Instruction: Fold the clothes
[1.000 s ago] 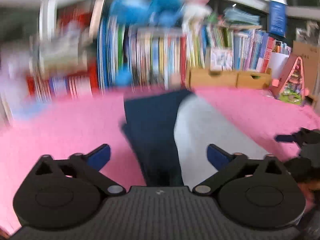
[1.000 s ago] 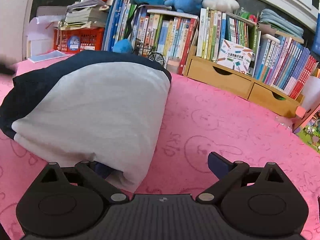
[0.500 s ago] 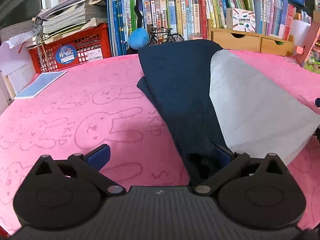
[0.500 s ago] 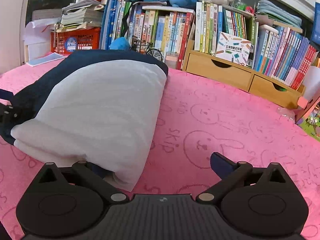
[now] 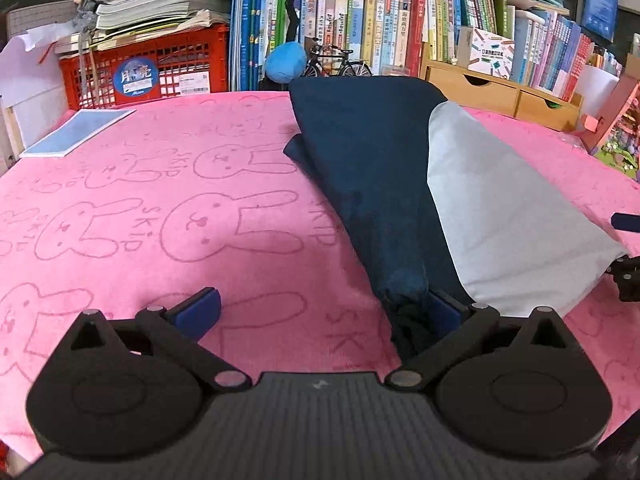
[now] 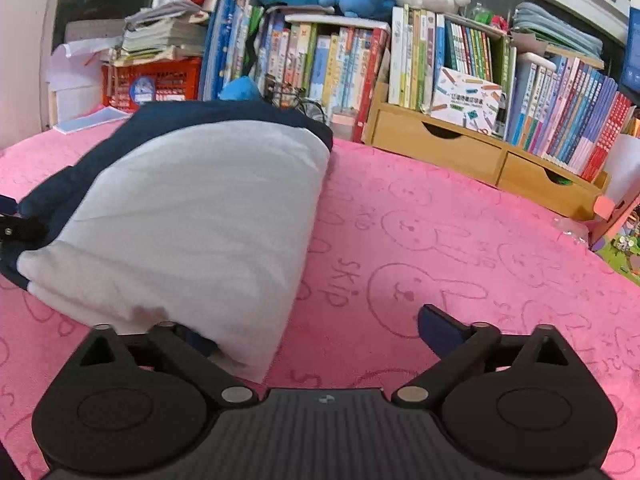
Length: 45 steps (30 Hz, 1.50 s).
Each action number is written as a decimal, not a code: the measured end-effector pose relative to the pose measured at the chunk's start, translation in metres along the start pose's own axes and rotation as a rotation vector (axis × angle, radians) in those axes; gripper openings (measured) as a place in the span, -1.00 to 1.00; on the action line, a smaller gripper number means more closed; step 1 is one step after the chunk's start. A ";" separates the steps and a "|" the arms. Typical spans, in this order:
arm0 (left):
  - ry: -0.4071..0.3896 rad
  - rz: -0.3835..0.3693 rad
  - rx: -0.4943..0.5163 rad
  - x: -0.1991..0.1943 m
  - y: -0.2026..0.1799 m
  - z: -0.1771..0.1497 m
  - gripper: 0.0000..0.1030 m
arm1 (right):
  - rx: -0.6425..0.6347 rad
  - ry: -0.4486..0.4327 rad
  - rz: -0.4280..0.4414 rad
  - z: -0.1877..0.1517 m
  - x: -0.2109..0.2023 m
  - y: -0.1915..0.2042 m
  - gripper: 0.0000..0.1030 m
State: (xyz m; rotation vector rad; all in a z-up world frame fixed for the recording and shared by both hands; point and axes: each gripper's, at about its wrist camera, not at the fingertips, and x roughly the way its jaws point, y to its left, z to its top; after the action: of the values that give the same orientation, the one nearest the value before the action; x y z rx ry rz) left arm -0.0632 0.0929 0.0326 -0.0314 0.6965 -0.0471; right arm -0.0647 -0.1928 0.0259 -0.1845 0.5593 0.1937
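We see a folded garment (image 5: 420, 184), navy with a grey panel, lying on the pink bunny-print surface (image 5: 160, 220). In the left wrist view it runs from 12 o'clock down to 5 o'clock, and its dark near corner bunches against the right finger of our left hand-held gripper (image 5: 320, 308). The jaws stand wide apart with only that one finger meeting the cloth, so nothing is pinched.

In the right wrist view the garment (image 6: 200, 216) fills the 9 to 11 o'clock side, grey on top, navy edging behind. Our right hand-held gripper (image 6: 316, 332) is also spread wide; its left finger is tucked under the grey corner at 7 o'clock, its right finger over bare pink.

Behind, at 12 o'clock, stand rows of books (image 6: 340, 64), a red crate (image 5: 144, 68) and wooden drawers (image 6: 460, 148).
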 end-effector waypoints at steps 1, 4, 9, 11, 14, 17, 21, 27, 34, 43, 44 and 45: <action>0.002 -0.001 0.001 -0.001 0.000 0.000 1.00 | 0.003 -0.007 0.020 -0.002 -0.002 0.000 0.47; 0.005 -0.008 -0.004 -0.003 0.001 -0.003 1.00 | 0.017 -0.020 0.058 -0.006 -0.007 -0.001 0.22; 0.001 0.005 0.009 -0.008 -0.001 -0.007 1.00 | 0.079 0.006 0.098 -0.005 -0.003 -0.011 0.22; 0.017 0.011 -0.002 -0.013 -0.001 -0.006 1.00 | 0.091 0.012 0.106 -0.005 -0.003 -0.013 0.22; -0.022 0.042 0.063 -0.031 -0.011 -0.003 1.00 | 0.076 0.009 0.101 -0.006 -0.003 -0.010 0.18; -0.097 0.066 0.212 -0.050 -0.033 -0.006 1.00 | 0.068 0.004 0.098 -0.007 -0.004 -0.007 0.18; -0.145 0.033 0.388 -0.060 -0.068 -0.017 1.00 | 0.139 0.020 0.139 -0.005 -0.002 -0.016 0.18; -0.192 -0.053 0.597 -0.055 -0.117 -0.030 1.00 | 0.189 0.041 0.190 0.002 -0.003 -0.021 -0.02; -0.246 -0.015 0.782 -0.026 -0.158 -0.041 1.00 | 0.236 -0.005 0.221 0.007 -0.012 -0.022 -0.39; -0.255 0.096 0.732 -0.005 -0.151 -0.028 1.00 | 0.264 -0.038 0.219 0.010 -0.023 -0.026 -0.41; -0.259 0.116 0.728 -0.004 -0.147 -0.028 1.00 | 0.245 -0.033 0.207 0.009 -0.023 -0.023 -0.41; -0.259 0.128 0.719 -0.004 -0.144 -0.027 0.98 | 0.233 -0.028 0.204 0.008 -0.024 -0.022 -0.41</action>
State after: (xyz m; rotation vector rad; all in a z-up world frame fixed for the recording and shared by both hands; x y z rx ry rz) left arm -0.0882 -0.0513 0.0203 0.6850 0.3903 -0.1656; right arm -0.0753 -0.2154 0.0478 0.1020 0.5684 0.3266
